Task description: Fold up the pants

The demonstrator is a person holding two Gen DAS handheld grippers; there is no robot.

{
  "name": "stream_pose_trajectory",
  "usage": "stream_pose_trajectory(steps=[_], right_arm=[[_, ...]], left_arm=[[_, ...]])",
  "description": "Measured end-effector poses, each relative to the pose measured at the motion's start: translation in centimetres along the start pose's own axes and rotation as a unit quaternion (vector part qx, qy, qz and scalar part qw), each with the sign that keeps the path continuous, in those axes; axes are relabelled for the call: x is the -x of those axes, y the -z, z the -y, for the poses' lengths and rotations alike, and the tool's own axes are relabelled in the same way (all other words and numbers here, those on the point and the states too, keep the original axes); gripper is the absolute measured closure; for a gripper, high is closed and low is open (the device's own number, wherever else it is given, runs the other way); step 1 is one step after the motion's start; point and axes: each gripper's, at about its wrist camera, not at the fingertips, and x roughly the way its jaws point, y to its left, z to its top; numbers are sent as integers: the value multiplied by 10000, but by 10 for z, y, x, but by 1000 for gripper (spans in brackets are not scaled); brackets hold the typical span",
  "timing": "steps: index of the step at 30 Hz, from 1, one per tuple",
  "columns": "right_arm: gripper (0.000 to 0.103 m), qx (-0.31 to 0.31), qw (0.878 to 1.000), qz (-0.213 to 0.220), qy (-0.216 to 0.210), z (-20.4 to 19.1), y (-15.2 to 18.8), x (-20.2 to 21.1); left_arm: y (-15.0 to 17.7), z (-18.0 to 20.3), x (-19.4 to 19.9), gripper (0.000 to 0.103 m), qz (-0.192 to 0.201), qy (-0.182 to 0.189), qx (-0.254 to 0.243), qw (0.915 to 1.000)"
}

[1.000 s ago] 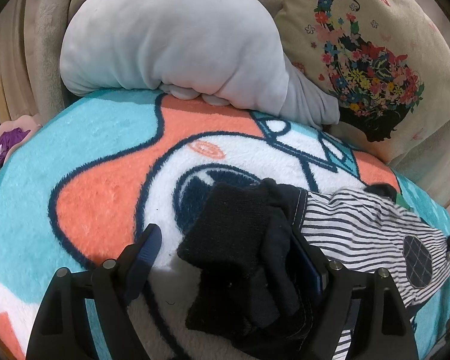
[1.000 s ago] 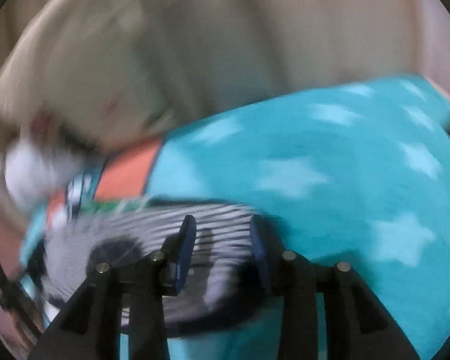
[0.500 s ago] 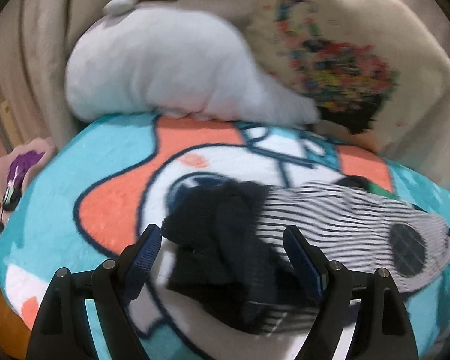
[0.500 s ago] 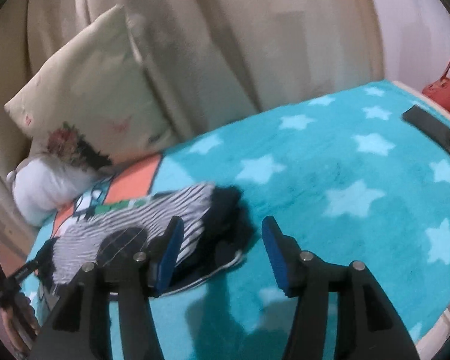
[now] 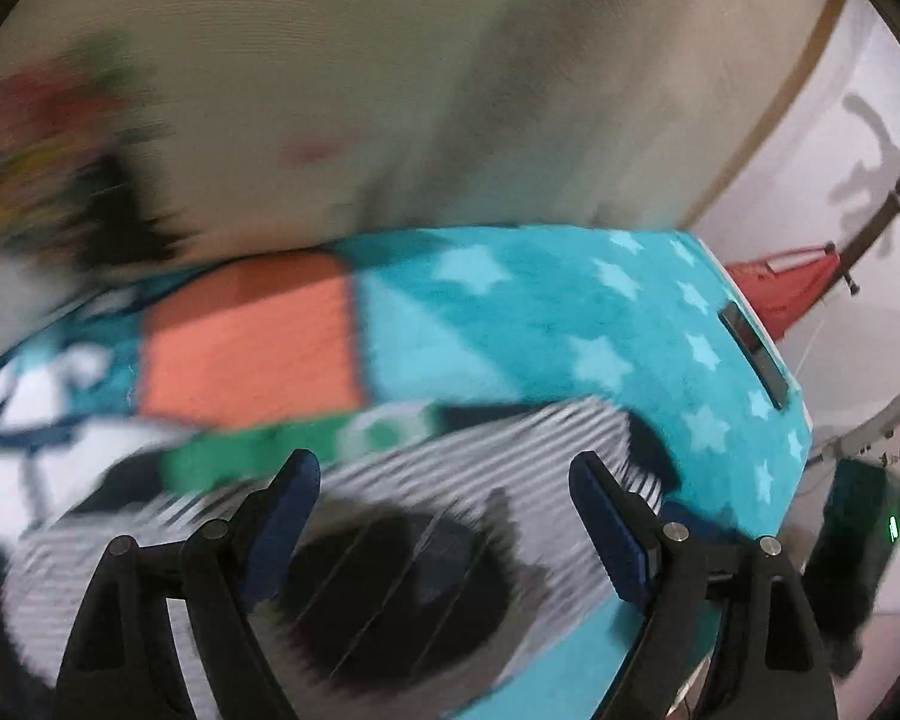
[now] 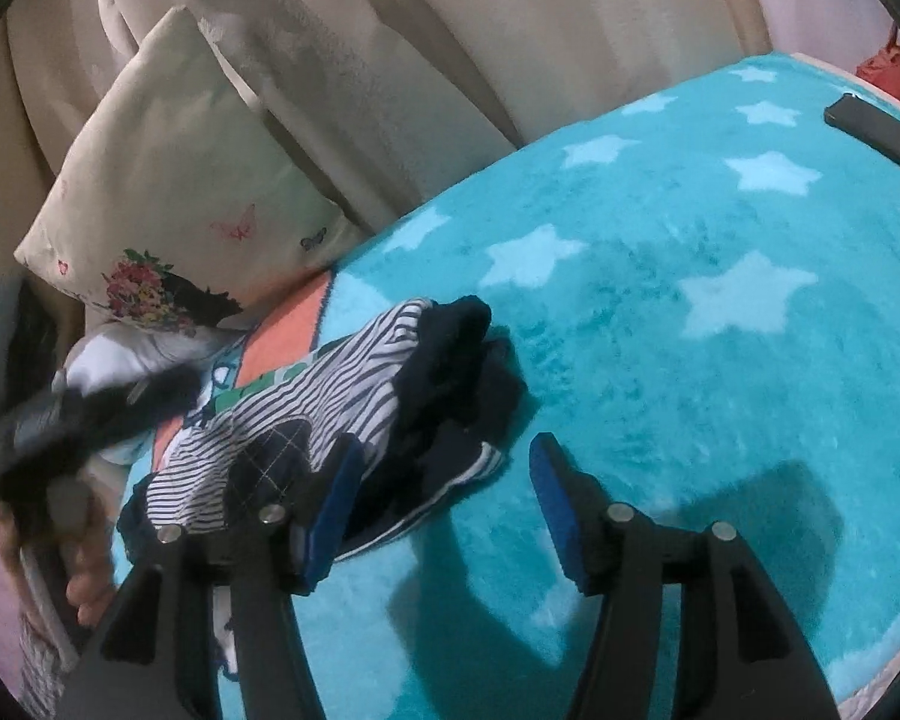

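Small striped cotton pants lie bunched mid-blanket on the teal star-print fleece blanket for folding; left gripper and right gripper both gape wide, holding nothing

Pants on starry blanket

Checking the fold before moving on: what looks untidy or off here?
The pants lie bunched on the blanket, not flat: dark cuffs heaped at one end, striped edge poking out beneath. Both grippers, left and right, are open, holding nothing.
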Motion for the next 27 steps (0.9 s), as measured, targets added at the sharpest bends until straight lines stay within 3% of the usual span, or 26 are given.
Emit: stream_pose_trajectory(steps=[5,10,11,13,19,22,24,26,27], right_arm=[[46,199,9996,-115,144,-7,-6,-14],[48,409,9990,-88,163,-15,-7,-25],[65,444,9989,-46,131,-16,-6,-25],[79,505,9987,-28,68,-20,-7,-26],[84,1003,9939,242,-379,-66,-14,-4],[84,1464,9865,75,-737,-104,-11,-8],[84,1779,9789,-160,-990,-132,-4,-19],[77,2037,9701,-534,-1204,-157,5,-39],[75,2162,9643,-810,-1299,-169,12,-56]], left_arm=[[-29,30,-68,15,-723,303,-191,9967],[-32,56,-91,15,-807,335,-744,9934],[-31,61,-92,32,-856,383,-887,9916],[-28,65,-90,79,-910,488,-960,9900],[-22,35,-27,79,-236,675,-469,9963],[-9,0,20,78,309,384,-140,9987],[7,-30,46,68,621,-2,162,9979],[26,-59,65,38,832,-336,523,9946],[40,-79,77,37,967,-430,811,9911]])
